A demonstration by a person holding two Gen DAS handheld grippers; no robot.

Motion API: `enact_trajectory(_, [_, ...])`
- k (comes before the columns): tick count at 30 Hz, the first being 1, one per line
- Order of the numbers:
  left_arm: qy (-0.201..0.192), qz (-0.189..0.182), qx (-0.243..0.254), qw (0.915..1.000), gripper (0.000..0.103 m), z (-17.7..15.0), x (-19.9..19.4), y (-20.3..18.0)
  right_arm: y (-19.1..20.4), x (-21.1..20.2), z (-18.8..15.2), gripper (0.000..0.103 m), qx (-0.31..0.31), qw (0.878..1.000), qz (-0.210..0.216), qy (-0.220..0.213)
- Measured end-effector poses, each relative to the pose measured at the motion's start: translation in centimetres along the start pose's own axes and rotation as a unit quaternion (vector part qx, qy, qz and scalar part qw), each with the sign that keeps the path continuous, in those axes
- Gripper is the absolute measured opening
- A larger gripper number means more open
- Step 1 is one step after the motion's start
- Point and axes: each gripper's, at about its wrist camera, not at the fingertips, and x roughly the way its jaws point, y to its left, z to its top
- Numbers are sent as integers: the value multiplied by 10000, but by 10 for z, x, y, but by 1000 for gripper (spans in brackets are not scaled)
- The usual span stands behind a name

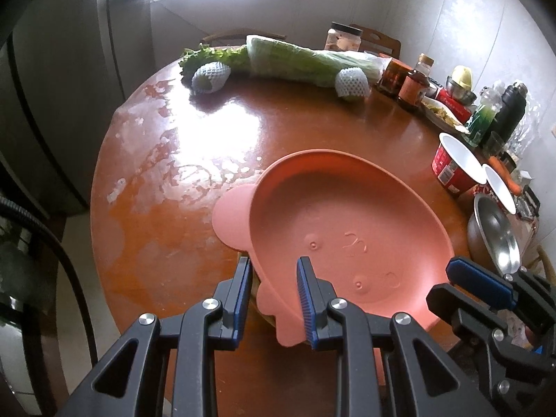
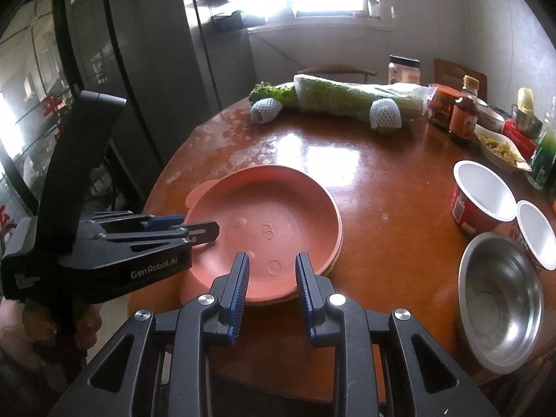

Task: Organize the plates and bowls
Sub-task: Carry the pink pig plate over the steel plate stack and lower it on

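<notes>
Showing the left tongs at their narrowest, closed on the pink plate: one finger lies inside the dish, the other outside, with the eared rim pinched between them. In the right wrist view these same left tongs reach in from the side and meet the plate at its left rim. The right tongs stand with only a small gap between their fingers, poised at the plate's near rim. Whether their pads actually press on it cannot be told. The plate sits on a pale plate edge that shows beneath it, directly ahead of both tongs on the round table. Right of the right tongs lies a steel bowl. Beyond it stand two red cups. Far ahead, across the table, lies a wrapped cabbage.
</notes>
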Motion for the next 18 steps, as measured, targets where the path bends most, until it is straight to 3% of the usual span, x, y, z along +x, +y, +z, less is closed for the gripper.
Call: enact_trajectory(18, [-289, 142, 48, 9995, 31, -5, -14, -4, 1, 6, 2, 33, -19, 10000, 66, 13])
